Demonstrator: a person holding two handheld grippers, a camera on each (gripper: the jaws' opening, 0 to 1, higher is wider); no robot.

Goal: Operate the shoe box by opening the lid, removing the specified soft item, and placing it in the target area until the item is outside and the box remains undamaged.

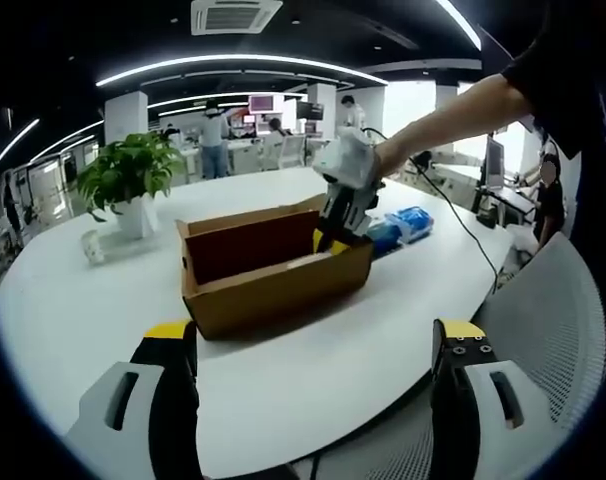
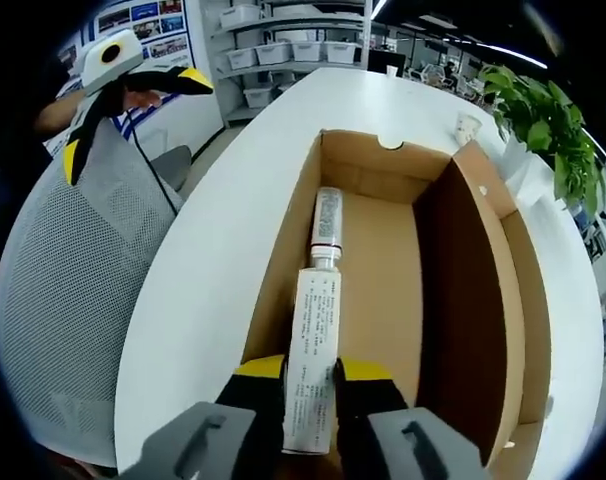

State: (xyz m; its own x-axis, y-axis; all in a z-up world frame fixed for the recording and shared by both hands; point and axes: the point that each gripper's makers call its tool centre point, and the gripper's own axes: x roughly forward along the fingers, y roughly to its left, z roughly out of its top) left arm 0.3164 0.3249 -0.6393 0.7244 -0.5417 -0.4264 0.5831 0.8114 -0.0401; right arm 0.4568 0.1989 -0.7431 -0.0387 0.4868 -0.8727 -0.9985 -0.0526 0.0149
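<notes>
Two grippers share the work here, and only one is busy: the right gripper (image 2: 310,385) reaches down into the open shoe box (image 2: 480,300), its yellow-tipped jaws drawn narrow around the flat crimped end of a white tube (image 2: 316,350), which looks like the soft item to be taken out. That tube lies lengthwise on the box floor, close along one long wall, cap end pointing toward the far short wall, so a grip at the tail probably lets it be lifted clear without scraping cardboard. From the left gripper view the same box (image 1: 273,290) sits on a white round table (image 1: 73,310) with its lid already folded up behind, and the right gripper (image 1: 333,238) dips in at the far end. Held back near the table edge, the left gripper (image 1: 313,345) has its jaws spread wide and grips nothing. Beyond the box lie blue packets (image 1: 403,225), a potted plant (image 1: 131,180) and a small cup (image 1: 93,245); a mesh chair (image 2: 73,290) stands by the table. The box walls are the likeliest obstacle to lifting out.
</notes>
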